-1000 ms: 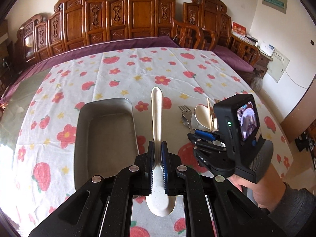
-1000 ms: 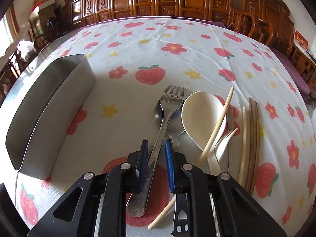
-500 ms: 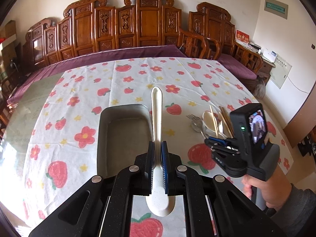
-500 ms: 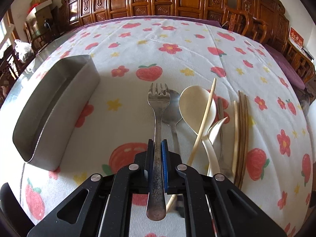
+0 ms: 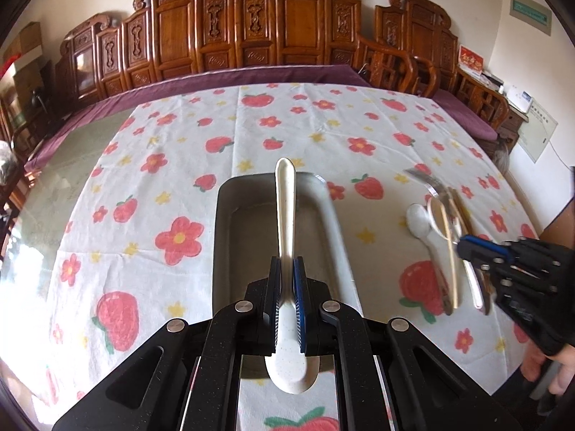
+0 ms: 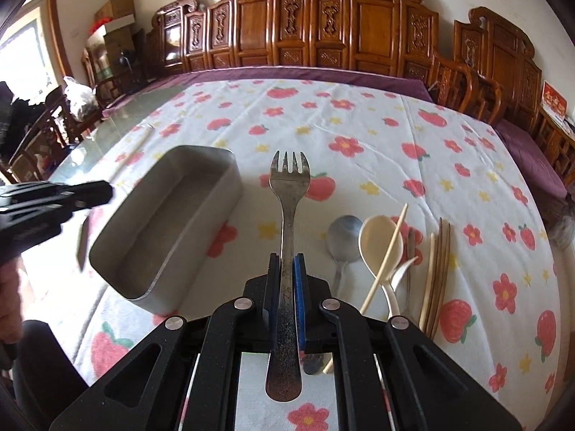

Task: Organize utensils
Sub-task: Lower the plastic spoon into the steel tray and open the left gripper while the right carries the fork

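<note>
Steel tray (image 6: 172, 230) sits at ten o'clock of the right gripper (image 6: 287, 287), jaws clamping a fork (image 6: 289, 194); left gripper (image 5: 286, 287) jaws clamp a white spoon (image 5: 285, 208).

- A white cloth (image 6: 377, 165) is covering the worktop, showing a print of red strawberries, red flowers and small yellow stars.
- A dull grey metal tray (image 6: 201, 222) is catching pale light.
- A cream speckled spoon (image 5: 285, 215) is sitting between black and blue pads.
- A tarnished silver fork (image 6: 289, 194) is showing dark spotting.
- Tan chopsticks (image 6: 436, 273) are lying beside a cream ladle (image 6: 377, 244).
- Carved reddish-brown wooden chairs (image 6: 359, 25) are lining a cream wall.
</note>
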Motion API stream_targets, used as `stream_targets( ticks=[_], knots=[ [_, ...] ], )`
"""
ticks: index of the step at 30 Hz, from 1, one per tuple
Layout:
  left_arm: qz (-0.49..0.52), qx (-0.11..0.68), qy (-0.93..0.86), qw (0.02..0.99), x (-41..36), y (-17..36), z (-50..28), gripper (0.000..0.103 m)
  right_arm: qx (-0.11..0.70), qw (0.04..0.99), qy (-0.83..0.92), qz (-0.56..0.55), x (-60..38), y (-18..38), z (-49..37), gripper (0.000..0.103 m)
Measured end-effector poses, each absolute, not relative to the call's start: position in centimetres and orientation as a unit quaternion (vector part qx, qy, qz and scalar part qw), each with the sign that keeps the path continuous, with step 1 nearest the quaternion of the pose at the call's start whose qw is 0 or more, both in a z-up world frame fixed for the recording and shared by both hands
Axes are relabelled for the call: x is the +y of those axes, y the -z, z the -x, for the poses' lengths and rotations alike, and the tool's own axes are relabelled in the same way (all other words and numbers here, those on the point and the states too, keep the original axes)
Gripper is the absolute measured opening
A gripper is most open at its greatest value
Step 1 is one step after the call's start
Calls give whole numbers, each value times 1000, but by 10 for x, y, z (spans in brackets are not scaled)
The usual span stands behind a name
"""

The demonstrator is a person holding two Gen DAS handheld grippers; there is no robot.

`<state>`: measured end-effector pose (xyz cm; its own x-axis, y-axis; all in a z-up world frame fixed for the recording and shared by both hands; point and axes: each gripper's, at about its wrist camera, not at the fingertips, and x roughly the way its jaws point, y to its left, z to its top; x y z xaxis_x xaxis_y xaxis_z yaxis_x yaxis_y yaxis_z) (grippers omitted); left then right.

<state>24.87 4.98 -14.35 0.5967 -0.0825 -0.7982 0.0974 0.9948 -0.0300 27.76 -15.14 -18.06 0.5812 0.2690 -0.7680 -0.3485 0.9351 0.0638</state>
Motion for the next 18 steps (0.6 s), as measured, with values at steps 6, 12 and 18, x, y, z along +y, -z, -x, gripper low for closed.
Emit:
stream_targets(
  ticks=[6,12,18],
  knots=[
    [3,462,43,886,61,172,-268,6,410,889,-194,51,-141,167,-274,9],
    [2,467,39,883,66,187,-277,7,406,888,-205,65,-129,167,-277,9],
    [10,446,43,894,73,180,-273,18,405,885,-218,69,-111,169,-282,9]
  ],
)
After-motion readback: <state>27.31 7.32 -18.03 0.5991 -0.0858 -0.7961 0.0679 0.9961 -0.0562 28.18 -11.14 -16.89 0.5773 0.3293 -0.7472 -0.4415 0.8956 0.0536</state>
